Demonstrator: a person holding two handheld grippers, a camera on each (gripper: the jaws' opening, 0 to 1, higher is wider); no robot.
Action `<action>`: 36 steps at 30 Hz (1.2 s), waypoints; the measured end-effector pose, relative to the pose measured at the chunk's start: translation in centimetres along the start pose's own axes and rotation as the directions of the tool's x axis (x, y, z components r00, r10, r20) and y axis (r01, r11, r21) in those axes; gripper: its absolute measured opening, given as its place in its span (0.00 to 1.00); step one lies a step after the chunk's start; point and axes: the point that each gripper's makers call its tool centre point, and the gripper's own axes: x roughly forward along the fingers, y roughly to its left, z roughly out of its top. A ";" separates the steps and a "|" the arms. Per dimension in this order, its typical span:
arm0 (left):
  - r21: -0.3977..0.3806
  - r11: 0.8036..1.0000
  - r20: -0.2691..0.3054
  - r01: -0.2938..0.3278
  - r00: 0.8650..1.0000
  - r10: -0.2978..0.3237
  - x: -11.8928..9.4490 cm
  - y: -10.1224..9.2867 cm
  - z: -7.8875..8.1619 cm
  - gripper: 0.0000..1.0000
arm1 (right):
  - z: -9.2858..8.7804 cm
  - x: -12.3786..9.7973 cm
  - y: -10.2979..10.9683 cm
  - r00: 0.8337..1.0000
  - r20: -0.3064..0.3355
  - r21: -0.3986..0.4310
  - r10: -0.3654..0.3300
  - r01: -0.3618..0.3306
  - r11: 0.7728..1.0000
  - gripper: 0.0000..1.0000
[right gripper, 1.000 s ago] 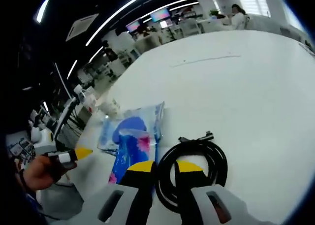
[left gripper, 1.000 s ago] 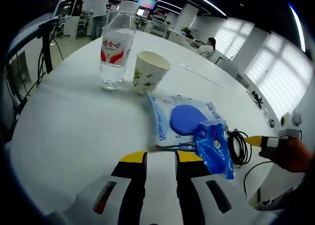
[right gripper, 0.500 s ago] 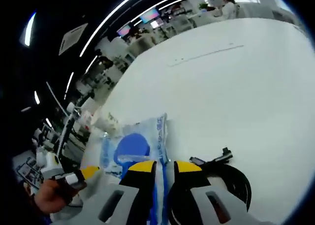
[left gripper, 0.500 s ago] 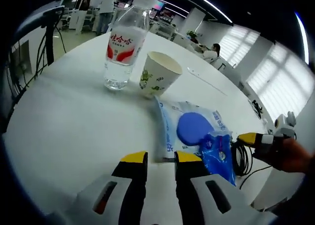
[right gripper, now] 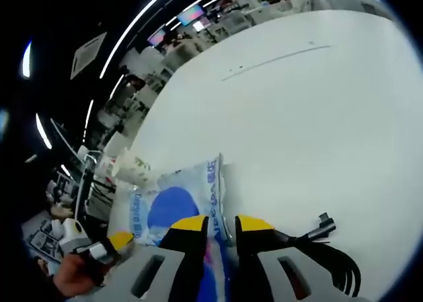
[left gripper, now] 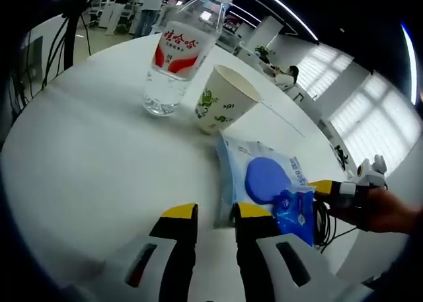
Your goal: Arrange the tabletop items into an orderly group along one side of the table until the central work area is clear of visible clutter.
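While I lean low over the white tabletop (left gripper: 79,170), this is how things lie:
Water bottle (left gripper: 177,54): upright at the far left, red label facing me.
Paper cup (left gripper: 227,108): just right of the bottle, close beside it.
Wipes pack (left gripper: 259,178): flat, right of the cup, blue round lid up.
Blue packet (left gripper: 295,211): lying on the pack's near right corner.
Black cable (right gripper: 324,246): coiled right of the packet.
My left gripper (left gripper: 217,213): jaws narrowly apart, holding nothing, at the pack's near edge.
My right gripper (right gripper: 217,222): jaws narrowly apart over the packet; whether they pinch it, I cannot tell.
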 end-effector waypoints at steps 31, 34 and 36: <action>0.102 0.990 -0.024 0.099 0.995 -0.097 -0.8 -2.2 -1.1 0.00 | -1.1 -3.2 2.1 0.994 0.072 -0.102 0.085 -0.078 0.992 0.00; 0.111 0.988 -0.015 0.105 0.994 -0.104 -1.2 -3.2 -1.0 0.00 | -0.6 -3.8 1.8 0.992 0.090 -0.096 0.087 -0.078 0.992 0.00; 0.116 0.987 -0.009 0.113 0.994 -0.113 -1.3 -3.6 -0.7 0.00 | -0.3 -4.2 1.7 0.991 0.101 -0.093 0.086 -0.076 0.993 0.00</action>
